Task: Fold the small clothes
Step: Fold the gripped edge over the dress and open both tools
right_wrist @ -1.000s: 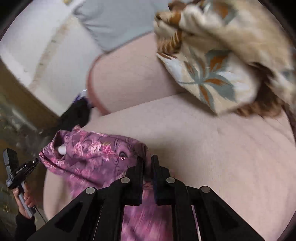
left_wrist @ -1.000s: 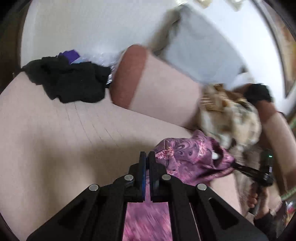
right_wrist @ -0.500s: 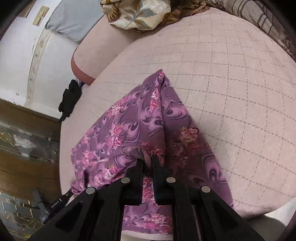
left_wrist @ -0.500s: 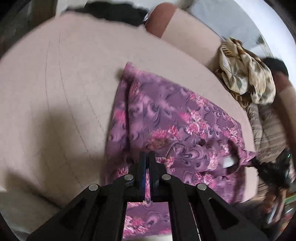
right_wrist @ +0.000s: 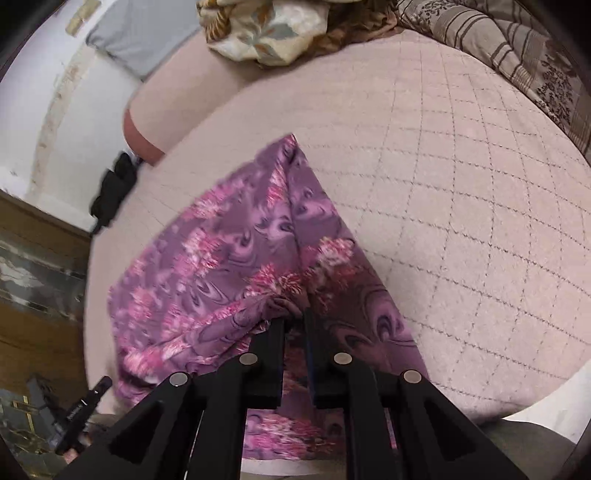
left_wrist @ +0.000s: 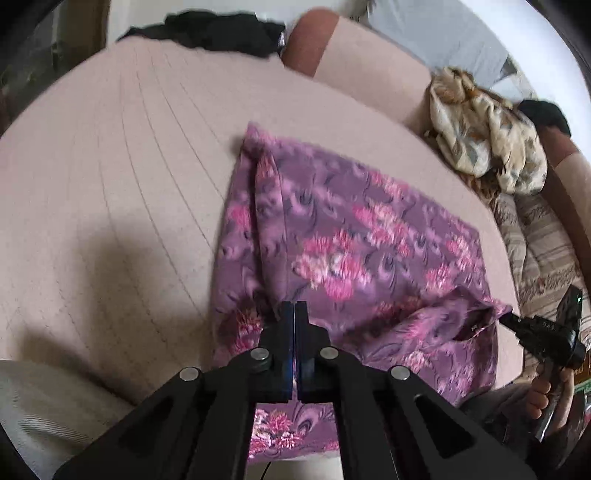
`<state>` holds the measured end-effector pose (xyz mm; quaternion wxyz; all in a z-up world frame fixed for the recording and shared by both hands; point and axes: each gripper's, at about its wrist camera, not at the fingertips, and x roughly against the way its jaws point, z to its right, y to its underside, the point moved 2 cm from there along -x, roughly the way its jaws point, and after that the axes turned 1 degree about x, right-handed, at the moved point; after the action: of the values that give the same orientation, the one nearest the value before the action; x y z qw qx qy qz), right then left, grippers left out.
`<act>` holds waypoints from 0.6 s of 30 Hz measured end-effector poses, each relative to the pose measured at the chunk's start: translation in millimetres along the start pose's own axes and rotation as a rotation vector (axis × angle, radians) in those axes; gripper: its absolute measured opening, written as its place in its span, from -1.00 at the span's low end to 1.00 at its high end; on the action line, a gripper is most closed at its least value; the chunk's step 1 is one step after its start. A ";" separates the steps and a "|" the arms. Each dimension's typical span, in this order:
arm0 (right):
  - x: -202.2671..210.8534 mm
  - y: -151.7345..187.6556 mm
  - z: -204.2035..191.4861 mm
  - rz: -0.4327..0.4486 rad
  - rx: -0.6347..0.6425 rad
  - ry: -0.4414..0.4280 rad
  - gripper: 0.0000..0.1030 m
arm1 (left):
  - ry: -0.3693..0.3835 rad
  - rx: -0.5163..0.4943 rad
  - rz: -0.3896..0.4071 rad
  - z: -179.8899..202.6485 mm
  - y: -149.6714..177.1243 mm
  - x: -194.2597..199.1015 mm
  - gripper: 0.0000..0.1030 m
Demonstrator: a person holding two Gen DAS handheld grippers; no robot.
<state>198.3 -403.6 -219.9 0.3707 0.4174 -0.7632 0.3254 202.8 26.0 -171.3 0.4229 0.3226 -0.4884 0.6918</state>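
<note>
Left wrist: both grippers [left_wrist: 294,308] [right_wrist: 294,319] apparently pinch purple garment's [left_wrist: 369,236] near edge.

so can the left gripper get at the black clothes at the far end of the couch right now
Probably not yet: the left gripper is shut on the purple floral garment, and the black clothes lie beyond a bare stretch of cushion.

legible text: none we can read | right gripper [left_wrist: 535,332] as seen from left wrist view: small pale marking on its black body, too blurred to make out | left gripper [right_wrist: 79,410] as seen from right wrist view: faint white lettering on its body, unreadable | labels, numbers, signs elsewhere: we find none legible
</note>
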 end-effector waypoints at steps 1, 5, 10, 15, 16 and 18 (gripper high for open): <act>0.2 1.1 -1.5 -0.005 0.004 0.001 -0.79 | 0.003 0.003 -0.004 0.7 -0.1 1.0 -0.98; 24.6 17.1 -5.4 0.070 -0.014 -0.041 0.13 | 0.055 0.096 0.011 -9.5 6.3 13.6 -0.03; 48.1 32.4 -8.3 0.151 -0.040 -0.156 0.42 | 0.171 0.219 -0.034 -19.3 15.0 16.8 0.07; 21.1 32.7 -10.8 0.049 -0.103 -0.205 0.42 | 0.124 0.344 -0.054 -12.9 21.8 3.2 0.20; 15.1 35.1 -7.2 0.025 -0.144 -0.221 0.42 | 0.134 0.369 -0.063 -10.4 24.6 0.9 0.20; 10.5 39.5 -3.7 0.003 -0.185 -0.258 0.42 | 0.152 0.407 -0.064 -7.6 30.4 0.5 0.21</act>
<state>160.8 -387.3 -216.6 0.3058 0.4185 -0.8320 0.1978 175.0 28.3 -185.5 0.4062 0.3636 -0.2951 0.7847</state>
